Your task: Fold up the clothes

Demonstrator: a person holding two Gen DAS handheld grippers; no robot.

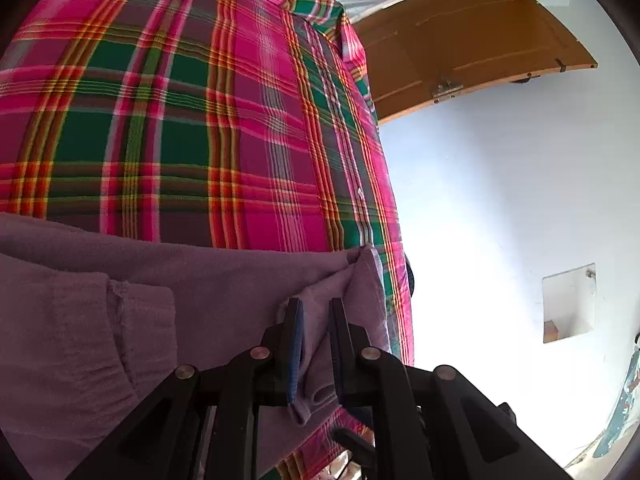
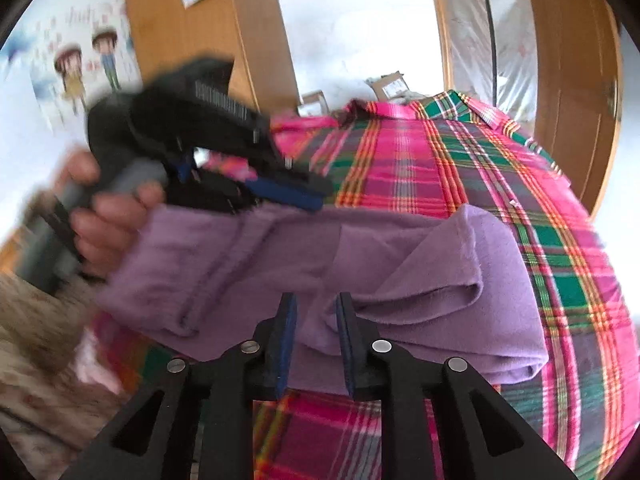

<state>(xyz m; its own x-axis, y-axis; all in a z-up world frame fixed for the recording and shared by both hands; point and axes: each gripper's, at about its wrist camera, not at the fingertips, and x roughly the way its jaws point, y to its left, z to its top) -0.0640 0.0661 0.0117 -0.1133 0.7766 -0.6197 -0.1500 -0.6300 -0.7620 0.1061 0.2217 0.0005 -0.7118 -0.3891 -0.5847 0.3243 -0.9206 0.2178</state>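
A purple garment lies partly folded on a pink, green and orange plaid sheet. In the left wrist view my left gripper is shut on a bunched edge of the purple cloth, which runs between its blue pads. In the right wrist view my right gripper is shut on a fold of the same garment. The left gripper also appears there, blurred, held by a hand at the garment's far left edge.
A wooden door stands open beyond the bed, beside a white wall with a square recess. Wooden doors, a cartoon wall poster and a furry beige blanket are in the right wrist view.
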